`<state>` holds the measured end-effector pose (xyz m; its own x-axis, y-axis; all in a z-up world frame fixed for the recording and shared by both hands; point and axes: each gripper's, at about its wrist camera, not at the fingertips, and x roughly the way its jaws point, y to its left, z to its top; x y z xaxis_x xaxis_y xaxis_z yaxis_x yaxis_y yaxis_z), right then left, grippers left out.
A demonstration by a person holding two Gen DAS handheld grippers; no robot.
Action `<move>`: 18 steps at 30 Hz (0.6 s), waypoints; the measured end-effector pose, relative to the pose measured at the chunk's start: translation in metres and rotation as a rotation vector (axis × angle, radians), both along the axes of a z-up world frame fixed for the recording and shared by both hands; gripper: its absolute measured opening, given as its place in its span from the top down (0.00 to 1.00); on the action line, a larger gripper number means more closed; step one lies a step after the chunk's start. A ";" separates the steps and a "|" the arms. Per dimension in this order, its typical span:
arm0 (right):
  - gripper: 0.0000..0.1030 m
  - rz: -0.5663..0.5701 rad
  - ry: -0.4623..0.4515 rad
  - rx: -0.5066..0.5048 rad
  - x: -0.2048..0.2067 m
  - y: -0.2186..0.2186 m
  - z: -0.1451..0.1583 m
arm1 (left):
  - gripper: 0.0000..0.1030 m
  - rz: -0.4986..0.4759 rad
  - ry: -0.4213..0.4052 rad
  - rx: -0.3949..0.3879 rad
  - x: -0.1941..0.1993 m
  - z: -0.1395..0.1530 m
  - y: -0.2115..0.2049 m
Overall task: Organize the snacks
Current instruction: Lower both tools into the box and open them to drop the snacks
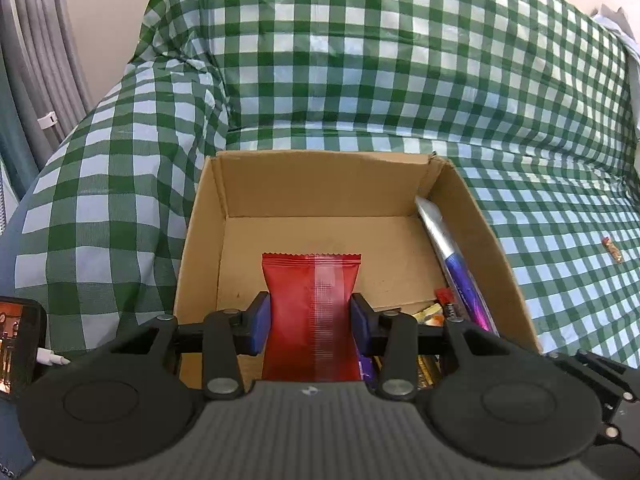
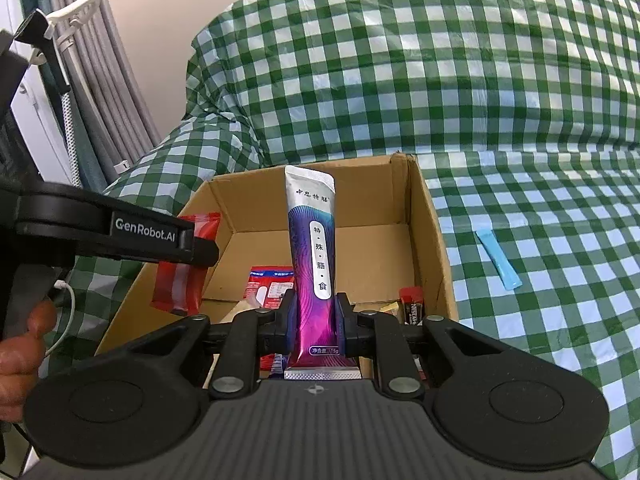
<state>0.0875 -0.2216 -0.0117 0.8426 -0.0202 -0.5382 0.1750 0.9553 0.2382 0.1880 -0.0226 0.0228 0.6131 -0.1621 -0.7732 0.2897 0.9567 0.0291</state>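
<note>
- The left gripper (image 1: 311, 322) has its fingers clamped on a red snack packet (image 1: 311, 312), pinching it in at the waist; the packet hangs over the open cardboard box (image 1: 320, 172).
- The right gripper (image 2: 316, 326) has its fingers pressed tight on a slim purple-and-silver sachet (image 2: 314, 264), held upright above the same box, near its right wall.
- The box sits on a green checked cloth (image 1: 400, 60) draped over what looks like a sofa. A few snacks already lie in the bottom: a red-and-white packet (image 2: 269, 285) and a small red Nescafé stick (image 2: 412, 305).
- A light blue sachet (image 2: 498, 259) lies on the cloth outside the box, to its right, so sorting looks unfinished.
- Risk: both grippers crowd one opening, and the left one reaches across in the right wrist view; lowering together, I'd judge they could knock each other or the rim.
- Risk: the box rests on soft, uneven cloth, so a nudge could tip or slide it.
- Risk: the tall sachet, released upright, may lean on the wall or flop over the edge.
</note>
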 end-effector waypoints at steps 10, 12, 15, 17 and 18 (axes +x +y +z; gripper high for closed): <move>0.14 -0.037 0.004 -0.063 -0.017 0.002 0.015 | 0.00 0.042 0.029 0.074 -0.020 -0.001 0.010; 0.14 -0.022 0.007 -0.062 -0.029 0.006 0.020 | 0.00 0.045 0.041 0.083 -0.035 0.001 0.011; 0.10 -0.025 0.007 -0.068 -0.052 0.015 0.029 | 0.00 0.044 0.048 0.105 -0.061 0.006 0.012; 0.10 -0.030 0.013 -0.068 -0.069 0.019 0.034 | 0.00 0.043 0.055 0.108 -0.081 0.011 0.013; 0.09 -0.032 0.017 -0.066 -0.077 0.021 0.036 | 0.00 0.039 0.061 0.102 -0.091 0.013 0.015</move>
